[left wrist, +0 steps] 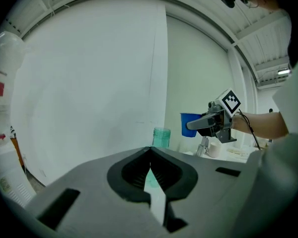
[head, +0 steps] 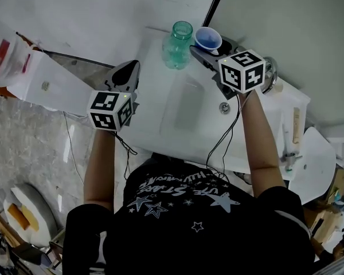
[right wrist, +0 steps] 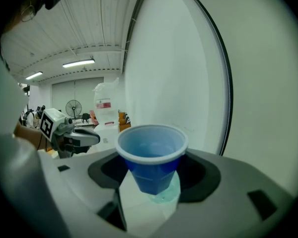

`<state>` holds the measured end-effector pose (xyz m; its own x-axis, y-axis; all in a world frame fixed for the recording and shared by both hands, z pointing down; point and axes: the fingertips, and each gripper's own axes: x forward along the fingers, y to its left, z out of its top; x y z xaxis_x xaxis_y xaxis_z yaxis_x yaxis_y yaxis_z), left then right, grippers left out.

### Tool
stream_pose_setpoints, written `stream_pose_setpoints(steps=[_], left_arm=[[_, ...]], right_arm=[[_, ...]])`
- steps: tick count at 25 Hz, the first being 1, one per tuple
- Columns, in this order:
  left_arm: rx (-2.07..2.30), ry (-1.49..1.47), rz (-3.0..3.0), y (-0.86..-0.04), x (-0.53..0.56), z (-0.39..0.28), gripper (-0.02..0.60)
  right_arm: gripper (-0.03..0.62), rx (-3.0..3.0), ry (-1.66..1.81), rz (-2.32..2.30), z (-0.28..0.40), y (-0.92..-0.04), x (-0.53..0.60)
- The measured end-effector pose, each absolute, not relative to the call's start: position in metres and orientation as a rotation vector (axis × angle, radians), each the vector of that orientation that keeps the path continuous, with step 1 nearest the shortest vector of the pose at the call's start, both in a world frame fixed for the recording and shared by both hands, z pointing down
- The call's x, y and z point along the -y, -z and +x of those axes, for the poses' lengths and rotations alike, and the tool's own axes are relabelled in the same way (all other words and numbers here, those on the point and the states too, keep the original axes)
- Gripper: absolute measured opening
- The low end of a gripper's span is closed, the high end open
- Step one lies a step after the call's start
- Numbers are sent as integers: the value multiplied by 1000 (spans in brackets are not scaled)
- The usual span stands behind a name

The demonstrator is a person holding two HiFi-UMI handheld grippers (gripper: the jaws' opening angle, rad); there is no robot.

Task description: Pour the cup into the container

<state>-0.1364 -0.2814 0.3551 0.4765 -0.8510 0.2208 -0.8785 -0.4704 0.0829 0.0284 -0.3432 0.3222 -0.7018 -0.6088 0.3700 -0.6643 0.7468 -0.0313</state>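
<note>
- The right gripper (head: 209, 46) holds the blue cup (head: 208, 39) by its sides. The cup stands upright with its mouth open to the top.
- The cup hangs above the white table (head: 155, 125), just beside the mouth of the green container (head: 179, 44), on its right side. The two do not touch.
- The left gripper (head: 129, 70) has its jaws together with nothing between them. It is well apart from the container, on the left.
- I judge that the pouring has not yet begun. First the cup's rim should come over the container's mouth.
- That mouth looks narrow, hardly wider than the cup. A slow tilt with the lip low over the opening is safer, I think.
- The cup seems thin plastic, so a harder squeeze could deform it and spill.
- Nothing steadies the container, so the cup should not push against its neck. The free left gripper could support it.
</note>
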Motion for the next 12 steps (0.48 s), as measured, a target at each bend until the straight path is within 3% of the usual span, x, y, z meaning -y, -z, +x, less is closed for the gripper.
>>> stream_pose_setpoints(steps=[12], left_arm=[[1459, -205, 2542, -363, 329, -132, 11]], right_arm=[[287, 2387, -39, 944, 42, -334, 402]])
